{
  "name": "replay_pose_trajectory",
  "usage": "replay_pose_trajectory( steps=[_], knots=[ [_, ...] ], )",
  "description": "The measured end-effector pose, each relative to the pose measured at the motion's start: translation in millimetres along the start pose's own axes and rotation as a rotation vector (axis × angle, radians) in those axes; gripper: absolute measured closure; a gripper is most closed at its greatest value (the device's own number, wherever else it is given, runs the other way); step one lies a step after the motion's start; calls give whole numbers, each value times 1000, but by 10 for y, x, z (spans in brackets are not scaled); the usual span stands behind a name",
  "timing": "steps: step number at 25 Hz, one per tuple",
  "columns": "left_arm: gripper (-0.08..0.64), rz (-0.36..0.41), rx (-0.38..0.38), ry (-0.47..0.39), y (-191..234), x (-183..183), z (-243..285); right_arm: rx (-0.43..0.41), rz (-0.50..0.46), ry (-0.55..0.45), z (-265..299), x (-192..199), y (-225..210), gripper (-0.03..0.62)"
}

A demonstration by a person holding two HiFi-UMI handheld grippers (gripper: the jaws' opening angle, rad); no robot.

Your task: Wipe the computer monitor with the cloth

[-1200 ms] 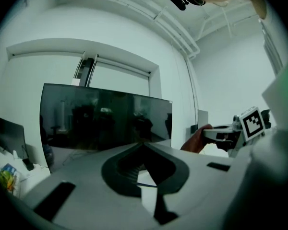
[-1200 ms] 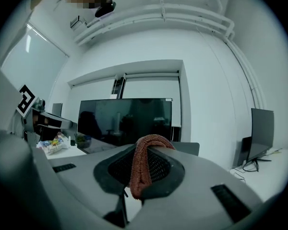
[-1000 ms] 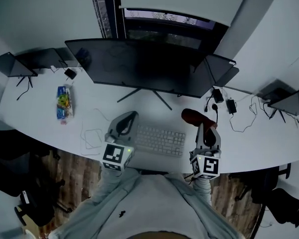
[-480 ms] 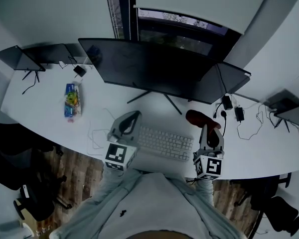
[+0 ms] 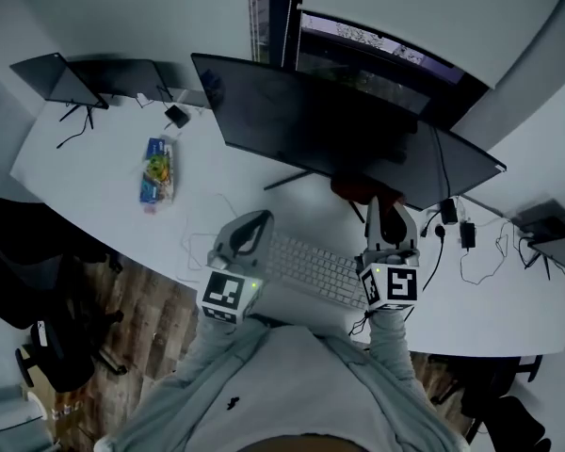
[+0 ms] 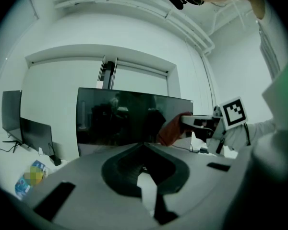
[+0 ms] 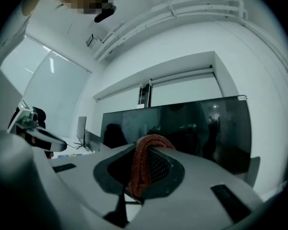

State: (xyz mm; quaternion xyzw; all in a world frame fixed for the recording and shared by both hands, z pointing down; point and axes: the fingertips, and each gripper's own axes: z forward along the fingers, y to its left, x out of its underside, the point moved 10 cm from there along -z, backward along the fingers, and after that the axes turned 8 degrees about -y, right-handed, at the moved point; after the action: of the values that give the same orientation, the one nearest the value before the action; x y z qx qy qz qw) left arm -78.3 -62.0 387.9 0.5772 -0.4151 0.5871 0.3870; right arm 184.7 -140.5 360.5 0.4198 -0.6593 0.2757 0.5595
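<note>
The wide dark monitor stands on a thin-legged stand at the back of the white desk. My right gripper is shut on a red cloth, held up close to the screen's lower edge, right of the stand. In the right gripper view the cloth is bunched between the jaws, with the monitor just ahead. My left gripper hovers by the keyboard's left end, shut, with nothing in it. The left gripper view shows the monitor, the cloth and the right gripper.
A white keyboard lies between the grippers. A colourful packet sits at the left, with a thin white cable near it. Dark screens on stands stand at the far left. Plugs and cables lie at the right.
My right gripper has lifted the red cloth off the desk area and carried it forward to the monitor's lower edge. The left gripper has stayed by the keyboard. The head view has shifted.
</note>
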Motion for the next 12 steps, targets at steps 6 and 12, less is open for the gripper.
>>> replay_pose_trajectory(
  steps=[6, 12],
  knots=[
    [540, -9, -53, 3, 152, 24, -115, -170, -33, -103, 708, -218, 356, 555],
    [540, -14, -98, 6, 239, 48, -221, -284, -89, -168, 1285, -439, 563, 555]
  ],
)
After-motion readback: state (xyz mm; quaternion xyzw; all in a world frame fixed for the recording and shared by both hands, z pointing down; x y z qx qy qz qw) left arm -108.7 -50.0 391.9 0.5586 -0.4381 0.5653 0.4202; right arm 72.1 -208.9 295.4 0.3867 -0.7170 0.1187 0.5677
